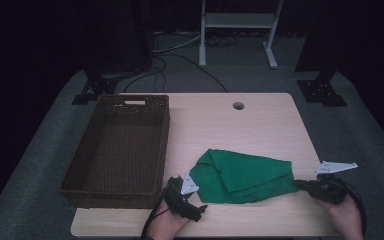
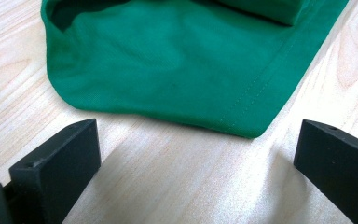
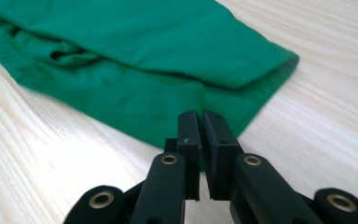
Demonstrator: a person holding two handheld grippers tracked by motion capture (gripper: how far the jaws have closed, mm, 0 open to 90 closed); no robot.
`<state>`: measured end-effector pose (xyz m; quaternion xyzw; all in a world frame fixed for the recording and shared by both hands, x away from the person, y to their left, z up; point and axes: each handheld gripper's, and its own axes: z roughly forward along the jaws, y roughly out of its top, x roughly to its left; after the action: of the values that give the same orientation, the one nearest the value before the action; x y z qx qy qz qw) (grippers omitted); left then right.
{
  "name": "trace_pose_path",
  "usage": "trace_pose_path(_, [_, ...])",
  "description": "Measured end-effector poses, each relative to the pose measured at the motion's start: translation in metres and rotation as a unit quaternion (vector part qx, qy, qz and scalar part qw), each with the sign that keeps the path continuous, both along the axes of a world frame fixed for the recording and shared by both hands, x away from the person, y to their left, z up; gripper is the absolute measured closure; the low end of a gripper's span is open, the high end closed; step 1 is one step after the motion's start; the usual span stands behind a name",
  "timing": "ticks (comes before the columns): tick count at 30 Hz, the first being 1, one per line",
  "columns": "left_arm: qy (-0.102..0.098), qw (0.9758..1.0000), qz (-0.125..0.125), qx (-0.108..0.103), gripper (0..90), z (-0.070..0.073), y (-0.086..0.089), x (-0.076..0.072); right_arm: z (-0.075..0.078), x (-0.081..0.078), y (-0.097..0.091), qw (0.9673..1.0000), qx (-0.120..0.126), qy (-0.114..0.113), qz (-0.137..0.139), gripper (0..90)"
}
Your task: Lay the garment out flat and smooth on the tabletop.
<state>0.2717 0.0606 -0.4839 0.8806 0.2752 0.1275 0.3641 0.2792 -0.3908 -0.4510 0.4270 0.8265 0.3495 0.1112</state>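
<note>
the green cloth point(image 1: 242, 175) is lying crumpled on the surface point(image 1: 260, 125) beside the wicker basket point(image 1: 80, 187) (nothing inside yet); the left tongs point(image 2: 198, 154) are standing apart just short of its hem, the right tongs point(image 3: 200, 122) are sitting nearly together at its edge, so folding remains.

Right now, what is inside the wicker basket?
The wicker basket shows only its bare woven floor and walls in the high view. The strip just inside its near wall is hidden by that wall.
</note>
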Motion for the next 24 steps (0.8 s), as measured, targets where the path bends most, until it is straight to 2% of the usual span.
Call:
trace_pose_path(3, [0.000,1.0000,0.000,0.000,0.0,0.000,0.000,0.000,-0.001,-0.004,-0.005,1.0000,0.001,-0.001,-0.008,81.6])
trace_pose_path(6, [0.000,1.0000,0.001,0.000,0.0,0.000,0.000,0.000,-0.002,-0.007,-0.011,0.9999,0.006,-0.003,-0.015,74.9])
trace_pose_path(12, [-0.002,1.0000,0.002,-0.003,0.0,0.001,0.000,0.001,-0.002,-0.009,-0.015,0.9994,0.020,-0.001,-0.030,49.2])
trace_pose_path(17, [-0.010,0.9999,0.004,-0.011,0.0,0.007,-0.001,0.003,-0.006,-0.004,-0.006,0.9990,0.032,0.005,-0.032,18.1])
trace_pose_path(20, [-0.009,0.9996,0.004,-0.026,0.0,0.012,-0.003,0.007,-0.010,-0.002,0.005,0.9994,0.027,-0.004,-0.021,5.3])
trace_pose_path(21, [-0.009,0.9996,0.002,-0.026,0.0,0.014,-0.005,0.008,-0.012,-0.001,0.009,0.9996,0.023,-0.009,-0.014,1.7])
trace_pose_path(24, [-0.011,0.9995,-0.001,-0.029,0.0,0.018,-0.009,0.012,-0.013,0.000,0.018,0.9995,0.014,-0.027,-0.012,1.7])
